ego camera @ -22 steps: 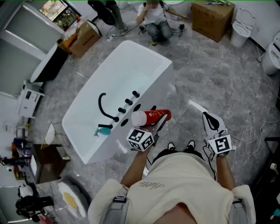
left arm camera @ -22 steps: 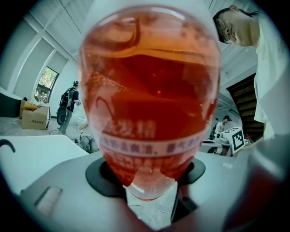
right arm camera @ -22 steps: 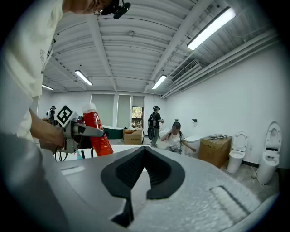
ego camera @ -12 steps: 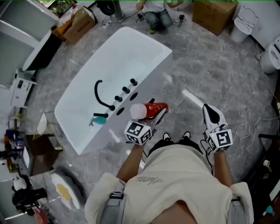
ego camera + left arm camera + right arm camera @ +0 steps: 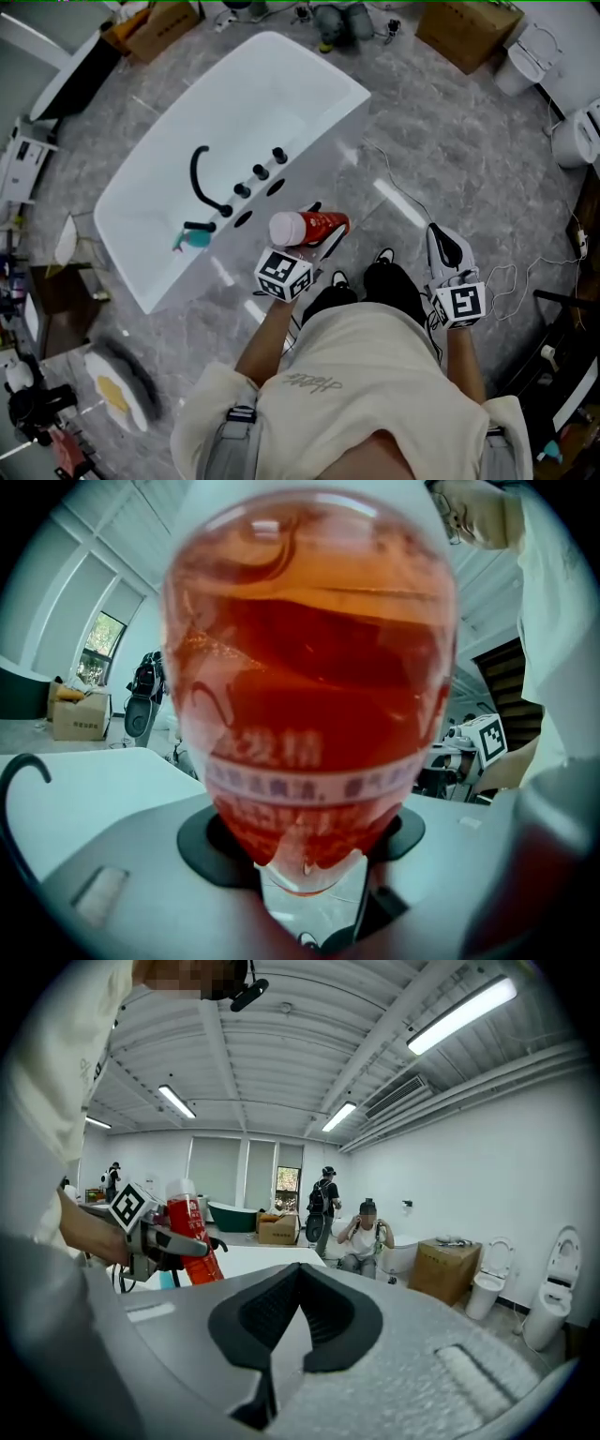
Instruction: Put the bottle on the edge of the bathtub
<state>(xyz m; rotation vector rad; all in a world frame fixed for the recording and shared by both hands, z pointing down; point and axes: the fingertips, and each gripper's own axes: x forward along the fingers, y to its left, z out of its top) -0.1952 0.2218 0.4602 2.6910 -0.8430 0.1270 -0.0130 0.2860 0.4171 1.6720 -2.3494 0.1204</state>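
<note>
The white bathtub (image 5: 323, 141) at the upper left holds a black hose (image 5: 199, 183) and a teal item (image 5: 192, 238). At centre, just beside its near rim, the left gripper (image 5: 328, 230) has its jaws pinching the red bottle (image 5: 305, 228). Red liquid shows inside, and the label print is too blurred to read. At lower right, the right gripper (image 5: 442, 248) has its jaws pressed together, empty.

The bathtub (image 5: 281, 94) is viewed steeply from overhead; the bottle (image 5: 323, 225), shared by all views, is filmed nearest in the left gripper view.
</note>
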